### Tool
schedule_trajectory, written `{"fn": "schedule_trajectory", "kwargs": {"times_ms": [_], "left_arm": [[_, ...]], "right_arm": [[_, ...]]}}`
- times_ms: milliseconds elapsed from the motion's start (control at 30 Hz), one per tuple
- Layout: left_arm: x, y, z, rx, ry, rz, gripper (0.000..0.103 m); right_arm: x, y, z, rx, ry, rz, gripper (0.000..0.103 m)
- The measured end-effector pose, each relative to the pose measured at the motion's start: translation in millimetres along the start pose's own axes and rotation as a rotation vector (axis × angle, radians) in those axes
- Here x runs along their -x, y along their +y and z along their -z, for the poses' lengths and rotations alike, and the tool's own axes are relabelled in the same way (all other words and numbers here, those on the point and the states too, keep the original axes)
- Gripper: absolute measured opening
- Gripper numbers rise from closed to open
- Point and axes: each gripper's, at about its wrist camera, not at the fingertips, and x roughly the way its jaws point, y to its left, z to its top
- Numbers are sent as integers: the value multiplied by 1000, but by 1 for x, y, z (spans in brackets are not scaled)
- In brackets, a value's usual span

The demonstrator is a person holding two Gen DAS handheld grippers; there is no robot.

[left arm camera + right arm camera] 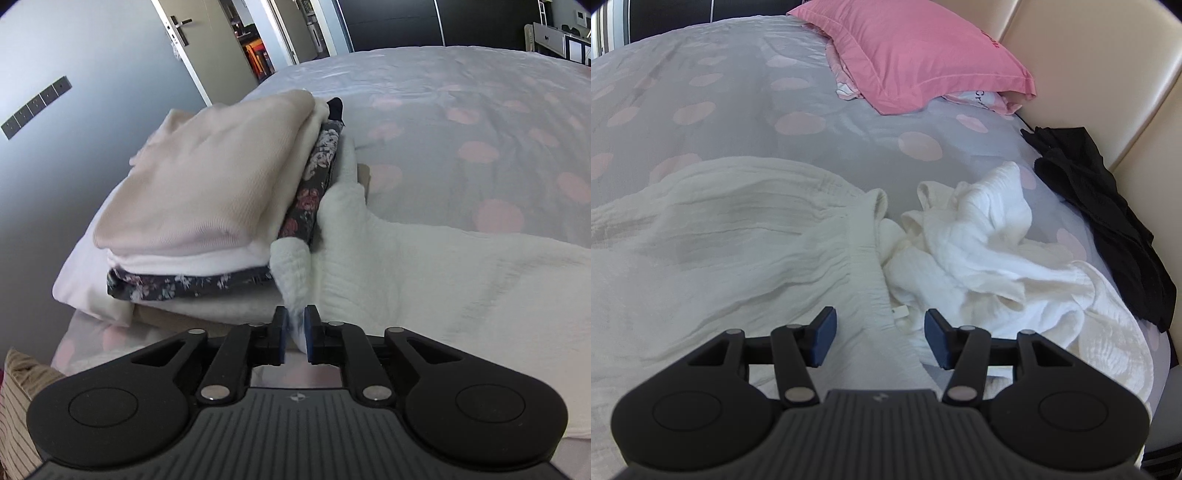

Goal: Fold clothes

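White crinkled cotton, the garment [424,280] now being worked on, is spread across the near part of the grey bedspread with pale pink dots [480,122], and one narrow end of it is pinched between the blue pads of the left gripper [295,330], whose jaws are nearly closed on the cloth. That end is drawn up and toward the camera, seemingly so that the fabric can be pulled straight or carried over for a fold. Just to its left a stack of folded clothes [207,192] is kept, a beige ribbed top uppermost, then white layers and a dark floral piece; finished items appear to be gathered there, at the bed's left edge, out of the working area. In the right wrist view the right gripper [880,336] is held with its jaws well apart above the gathered band of the same white garment, with nothing clamped, probably ready to take a second corner. Further right a crumpled white cloth [990,236] and a black garment [1108,221] by the cream headboard [1089,55] are left unfolded, near a pink pillow [916,48].
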Motion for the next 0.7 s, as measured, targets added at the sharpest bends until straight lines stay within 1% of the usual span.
{"fn": "schedule_trajectory", "kwargs": {"times_ms": [67,133,267,300,333,400,467,567,600,633,700], "left_arm": [[12,-1,5,-8,-11,14,15],[28,-2,9,-15,-27,44,21],[64,-5,26,-61,-47,109,24],[74,-7,32,-78,-49,124,24],[81,-8,38,-88,-47,136,24],[94,-9,50,-101,-38,161,24],[103,-9,62,-109,-13,190,24],[113,-9,83,-155,11,210,25],[116,-10,89,-172,21,215,28],[117,-9,97,-184,34,228,35],[120,-7,113,-189,70,273,43]], "right_arm": [[4,-8,0,-29,9,-23,56],[9,-13,0,-54,17,-49,56],[23,-21,3,-89,2,-95,56],[27,-23,5,-97,1,-112,59],[32,-26,8,-106,-1,-129,62],[40,-35,15,-126,-2,-149,66],[48,-47,24,-149,0,-147,66],[56,-69,38,-204,9,-146,66],[58,-77,43,-234,15,-150,66],[60,-85,48,-266,20,-157,66],[63,-101,59,-328,32,-169,66]]}}
